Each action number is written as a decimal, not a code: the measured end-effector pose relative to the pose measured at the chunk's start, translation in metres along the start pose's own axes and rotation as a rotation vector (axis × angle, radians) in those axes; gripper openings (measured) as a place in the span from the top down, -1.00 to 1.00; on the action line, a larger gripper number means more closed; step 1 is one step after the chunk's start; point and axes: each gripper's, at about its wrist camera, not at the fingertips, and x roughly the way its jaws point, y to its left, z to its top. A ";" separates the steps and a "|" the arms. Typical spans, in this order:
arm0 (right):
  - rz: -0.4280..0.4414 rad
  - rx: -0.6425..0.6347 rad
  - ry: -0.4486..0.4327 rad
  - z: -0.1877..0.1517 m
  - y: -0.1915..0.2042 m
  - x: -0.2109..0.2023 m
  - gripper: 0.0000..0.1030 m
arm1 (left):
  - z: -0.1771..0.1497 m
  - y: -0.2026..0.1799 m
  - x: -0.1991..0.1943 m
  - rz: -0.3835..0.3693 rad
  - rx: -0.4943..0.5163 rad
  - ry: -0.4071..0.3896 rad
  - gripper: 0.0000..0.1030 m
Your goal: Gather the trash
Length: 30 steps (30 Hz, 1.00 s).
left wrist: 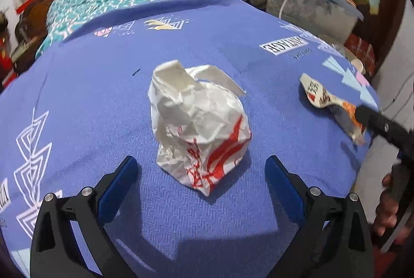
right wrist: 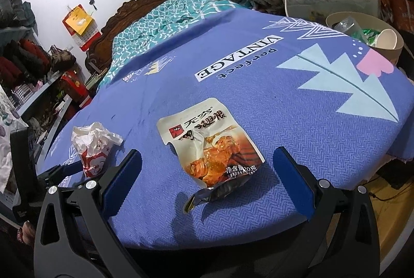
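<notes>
A bedroom is shown, with a bed covered by a blue printed bedspread (left wrist: 103,102) as the work surface.

Left wrist view: A crumpled white and red paper wrapper (left wrist: 199,127) is seen at the centre of the frame, resting on the bedspread. The left gripper (left wrist: 200,183) is held with its jaws spread wide, empty, one blue pad on each side of the wrapper's near end. At the right edge of the frame, a flat snack packet (left wrist: 328,102) is seen beside the black finger of the other tool. For a sound grasp, the jaws should be advanced until the wrapper's bulk lies between the pads, then closed low on the paper without pinching the fabric.

Right wrist view: The snack packet (right wrist: 209,146) lies flat at the centre of the frame, its torn dark end lifted toward the camera. The right gripper (right wrist: 207,183) is also spread wide and empty, straddling that end. The lifted edge is judged the best purchase, since the flat body offers none. A round bin (right wrist: 388,45) holding other rubbish is seen at the upper right, beyond the bed edge; it is the likely drop point. The paper wrapper (right wrist: 94,148) appears at lower left.
</notes>
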 end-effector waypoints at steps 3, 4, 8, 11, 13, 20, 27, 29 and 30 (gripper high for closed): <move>-0.015 -0.021 0.003 0.000 0.002 0.000 -0.94 | -0.003 0.009 -0.007 -0.063 -0.020 -0.002 -0.83; -0.021 -0.030 0.003 -0.001 0.003 0.000 -0.94 | -0.003 0.015 -0.009 -0.085 -0.041 0.002 -0.83; -0.028 -0.060 0.003 -0.002 0.006 0.001 -0.85 | 0.001 0.030 -0.020 -0.107 -0.075 -0.029 -0.83; -0.033 -0.067 0.001 -0.002 0.007 0.002 -0.83 | 0.010 0.027 -0.027 -0.116 -0.055 -0.061 -0.83; -0.036 -0.074 0.000 -0.002 0.008 0.003 -0.80 | 0.016 0.022 -0.028 -0.121 -0.037 -0.071 -0.83; -0.067 -0.103 -0.003 -0.003 0.007 0.002 -0.59 | 0.035 0.011 -0.017 -0.124 -0.004 -0.078 -0.76; -0.108 -0.197 0.009 -0.007 0.019 0.009 0.23 | 0.042 0.018 -0.006 -0.159 -0.042 -0.034 -0.33; -0.097 -0.201 0.015 -0.008 0.022 0.011 0.42 | 0.041 0.017 -0.003 -0.163 -0.046 -0.023 -0.13; -0.095 -0.200 0.011 -0.008 0.023 0.010 0.44 | 0.041 0.017 -0.002 -0.160 -0.045 -0.022 -0.07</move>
